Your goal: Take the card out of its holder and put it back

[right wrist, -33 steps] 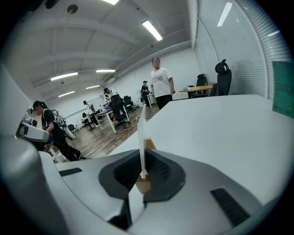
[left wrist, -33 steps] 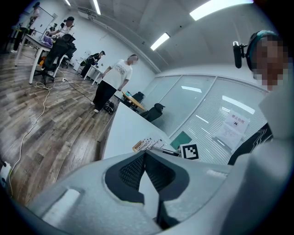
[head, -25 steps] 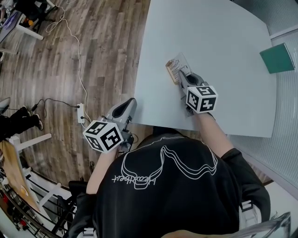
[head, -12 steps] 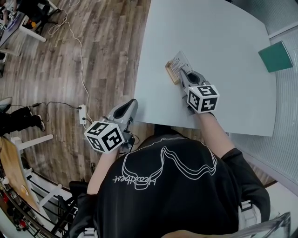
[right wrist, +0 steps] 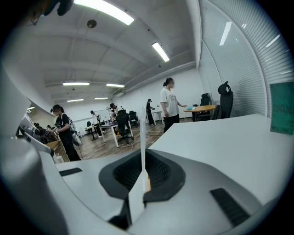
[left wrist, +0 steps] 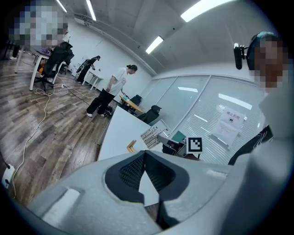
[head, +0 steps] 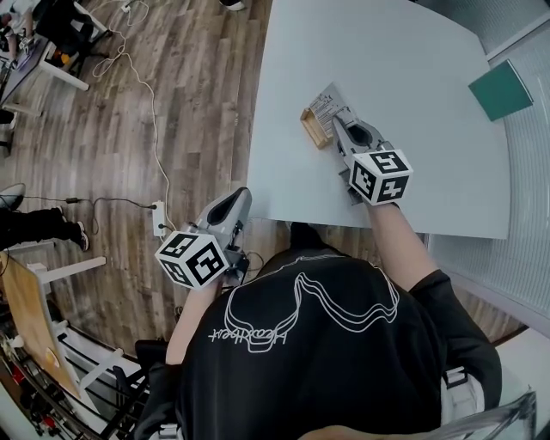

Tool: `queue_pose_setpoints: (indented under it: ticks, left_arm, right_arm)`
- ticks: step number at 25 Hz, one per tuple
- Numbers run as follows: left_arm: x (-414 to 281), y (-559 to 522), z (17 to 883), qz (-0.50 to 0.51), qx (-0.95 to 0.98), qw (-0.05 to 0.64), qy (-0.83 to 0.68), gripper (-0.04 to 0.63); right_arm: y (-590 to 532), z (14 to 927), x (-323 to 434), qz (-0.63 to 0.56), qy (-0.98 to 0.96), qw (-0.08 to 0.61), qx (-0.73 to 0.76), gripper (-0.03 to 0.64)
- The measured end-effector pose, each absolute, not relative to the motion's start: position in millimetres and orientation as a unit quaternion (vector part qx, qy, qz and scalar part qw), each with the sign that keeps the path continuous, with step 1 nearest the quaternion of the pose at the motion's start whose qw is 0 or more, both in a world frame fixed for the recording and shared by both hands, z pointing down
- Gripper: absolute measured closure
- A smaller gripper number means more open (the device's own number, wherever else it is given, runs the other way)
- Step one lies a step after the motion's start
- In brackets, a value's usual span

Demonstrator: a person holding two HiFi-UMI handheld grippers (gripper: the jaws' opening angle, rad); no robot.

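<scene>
Card point(head: 326, 106) pinched edge-on in right gripper point(head: 338, 125), forearm over table point(head: 387, 60); left gripper point(head: 235, 198) beside table edge, jaws together

Overhead and low views, shared table point(head: 404, 77)

This is probably an open-plan office: strip lights point(right wrist: 106, 12) along the ceiling at the top of the right gripper view, desks point(right wrist: 202, 109) and swivel chairs point(right wrist: 225, 100) mid-frame, a wood floor point(head: 172, 112), glass walls point(left wrist: 202, 110) with blinds, and people point(right wrist: 170, 103) standing about.
</scene>
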State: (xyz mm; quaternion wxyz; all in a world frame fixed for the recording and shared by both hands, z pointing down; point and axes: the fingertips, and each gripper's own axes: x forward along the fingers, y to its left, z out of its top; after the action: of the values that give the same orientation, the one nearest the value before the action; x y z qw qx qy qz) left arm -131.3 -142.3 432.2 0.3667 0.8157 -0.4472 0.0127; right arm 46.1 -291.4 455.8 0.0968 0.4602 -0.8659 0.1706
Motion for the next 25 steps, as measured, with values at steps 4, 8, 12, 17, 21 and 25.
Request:
queue_pose_setpoints:
  ticks: [4,8,12,17,21,25]
  left_arm:
    - [-125,-128,429,0.011,0.82,0.36,-0.445,0.583]
    - [-119,-119,415,0.003,0.828,0.346,-0.442,0.583]
    - [-115,-108,401,-0.006,0.836,0.329,-0.439,0.583]
    - [-111,-94,380,-0.012,0.849,0.299,-0.436,0.583]
    - [-109,-77,371,-0.018,0.854,0.289,-0.432,0.583]
    - [-104,-61,368,-0.021,0.859,0.283,-0.427,0.583]
  right_arm:
    - [-270,437,52,0.2,-0.87,0.048,0.447,0.593]
    - [-245,418,48,0.222,-0.878,0.011,0.424,0.592]
    - [-212,400,41,0.223,-0.889,-0.007,0.399,0.592]
    - [-172,378,38,0.211,-0.903,-0.019,0.374,0.592]
    - [-137,370,34,0.205,-0.91,-0.019,0.36,0.592]
    - [-106,372,27,0.19,-0.918,-0.002,0.347,0.592]
